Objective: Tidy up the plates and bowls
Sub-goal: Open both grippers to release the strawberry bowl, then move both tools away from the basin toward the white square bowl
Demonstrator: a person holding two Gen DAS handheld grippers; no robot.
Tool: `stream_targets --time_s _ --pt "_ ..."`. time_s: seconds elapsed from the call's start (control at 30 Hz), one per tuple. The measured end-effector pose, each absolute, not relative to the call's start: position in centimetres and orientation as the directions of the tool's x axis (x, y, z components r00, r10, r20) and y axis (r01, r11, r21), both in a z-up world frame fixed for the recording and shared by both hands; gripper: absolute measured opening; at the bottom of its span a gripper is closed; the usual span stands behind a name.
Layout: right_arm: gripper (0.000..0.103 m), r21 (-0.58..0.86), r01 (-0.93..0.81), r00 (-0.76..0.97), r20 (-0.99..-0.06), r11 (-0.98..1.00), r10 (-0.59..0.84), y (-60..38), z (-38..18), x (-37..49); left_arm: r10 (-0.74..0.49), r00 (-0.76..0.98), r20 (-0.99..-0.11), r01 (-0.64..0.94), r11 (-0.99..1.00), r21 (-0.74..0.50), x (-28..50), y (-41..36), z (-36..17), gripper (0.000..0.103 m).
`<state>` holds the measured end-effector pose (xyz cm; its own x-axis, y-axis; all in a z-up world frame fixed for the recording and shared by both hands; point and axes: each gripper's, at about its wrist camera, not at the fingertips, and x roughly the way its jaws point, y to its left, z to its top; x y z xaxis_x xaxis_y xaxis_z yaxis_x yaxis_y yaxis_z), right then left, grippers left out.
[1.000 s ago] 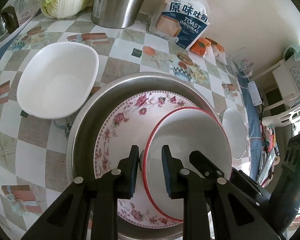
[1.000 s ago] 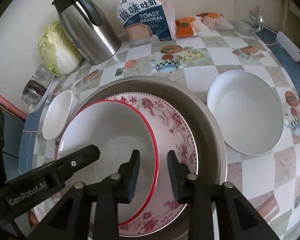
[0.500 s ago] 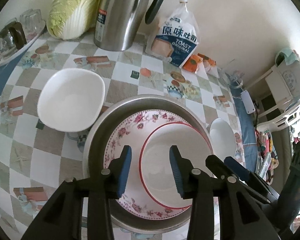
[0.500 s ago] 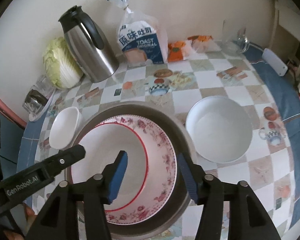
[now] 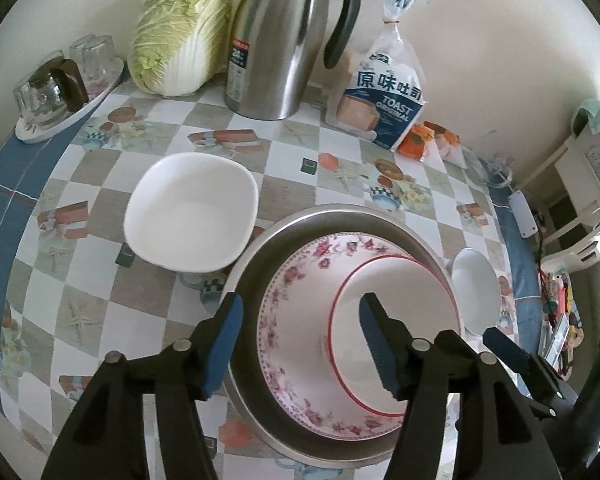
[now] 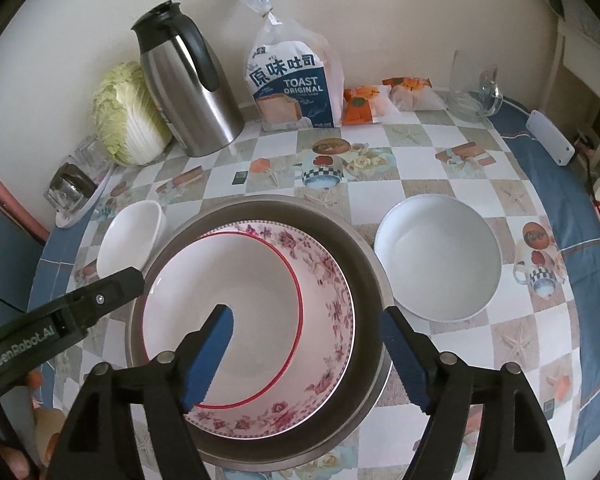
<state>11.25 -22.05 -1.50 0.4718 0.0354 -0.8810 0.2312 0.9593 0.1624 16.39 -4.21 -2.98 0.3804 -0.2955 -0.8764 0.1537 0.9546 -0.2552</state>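
A red-rimmed white bowl (image 5: 396, 320) (image 6: 228, 300) sits inside a pink floral bowl (image 5: 296, 320) (image 6: 324, 292), which sits inside a large steel basin (image 5: 280, 232) (image 6: 364, 300). A squarish white bowl (image 5: 192, 224) (image 6: 128, 240) stands to the basin's left. A round white bowl (image 6: 438, 256) (image 5: 476, 296) stands to its right. My left gripper (image 5: 300, 344) is open and empty above the basin's left side. My right gripper (image 6: 308, 356) is open and empty above the basin's right side. The left gripper's finger (image 6: 60, 320) shows in the right wrist view.
At the back of the checked table stand a napa cabbage (image 5: 180, 32), a steel thermos jug (image 5: 280, 40), a toast bag (image 5: 384, 96), orange snack packets (image 6: 364, 104) and a glass mug (image 6: 474, 88). A tray of glasses (image 5: 56, 84) sits far left. A white power strip (image 6: 550, 136) lies right.
Both grippers have opened wide, let go of the red-rimmed bowl, and pulled up and back from the basin. The bowl now rests in the floral bowl.
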Motion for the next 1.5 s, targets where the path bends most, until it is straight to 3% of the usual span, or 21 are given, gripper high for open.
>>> stream_targets --time_s 0.17,0.27,0.33,0.37,0.93,1.5 --pt "0.089 0.166 0.232 0.473 -0.880 0.959 0.038 -22.1 -1.6 11.2 -0.280 0.381 -0.881 0.140 0.959 -0.245 16.4 -3.9 -3.2 0.071" --pt "0.090 0.163 0.229 0.476 -0.879 0.960 0.036 -22.0 -1.7 11.2 -0.287 0.379 -0.880 0.120 0.958 -0.261 16.5 -3.7 -3.4 0.092" --pt "0.095 0.176 0.229 0.482 -0.875 0.957 0.046 -22.1 -1.7 11.2 -0.286 0.386 -0.877 0.107 0.958 -0.266 16.6 -3.5 -3.4 0.092" --pt "0.103 0.181 0.230 0.488 -0.872 0.956 0.047 -22.1 -1.7 11.1 -0.282 0.391 -0.876 0.098 0.959 -0.265 16.6 -3.3 -3.3 0.093" --pt "0.103 0.184 0.243 0.507 -0.861 0.953 0.037 -22.4 -1.2 11.0 -0.195 0.441 -0.876 0.041 0.979 -0.198 16.6 -1.8 -2.9 0.095" --pt "0.103 0.170 0.189 0.620 -0.785 0.967 0.016 -19.6 3.7 10.4 -0.117 0.515 -0.849 0.000 0.991 -0.137 16.1 2.2 0.0 0.095"
